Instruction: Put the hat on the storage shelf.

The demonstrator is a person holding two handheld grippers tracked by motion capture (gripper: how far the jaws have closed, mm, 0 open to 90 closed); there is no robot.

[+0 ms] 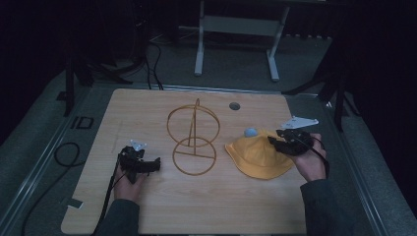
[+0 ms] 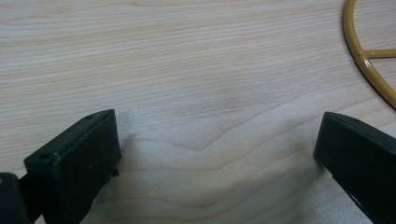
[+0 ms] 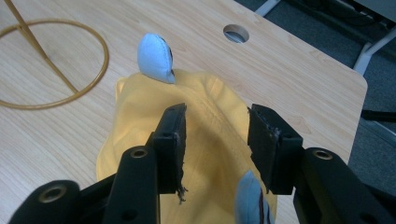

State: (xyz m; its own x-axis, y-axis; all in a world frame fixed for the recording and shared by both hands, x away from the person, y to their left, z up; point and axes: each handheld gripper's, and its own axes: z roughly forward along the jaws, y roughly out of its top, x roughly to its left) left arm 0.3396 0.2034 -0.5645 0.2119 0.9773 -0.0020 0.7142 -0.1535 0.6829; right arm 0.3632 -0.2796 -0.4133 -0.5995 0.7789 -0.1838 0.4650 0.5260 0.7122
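Right hand-held gripper (image 3: pixel 215 140) covers yellow hat (image 3: pixel 205 98) brim.

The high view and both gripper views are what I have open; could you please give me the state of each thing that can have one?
Yellow hat: lying on the table, right of the stand, not gripped.
Blue ear: sticking up from the hat's far edge.
Wire stand: upright, bare, nothing hung on it.
Left gripper: jaws wide open over bare wood, holding nothing.
Right gripper: jaws open above the hat's crown.
Table hole: uncovered.
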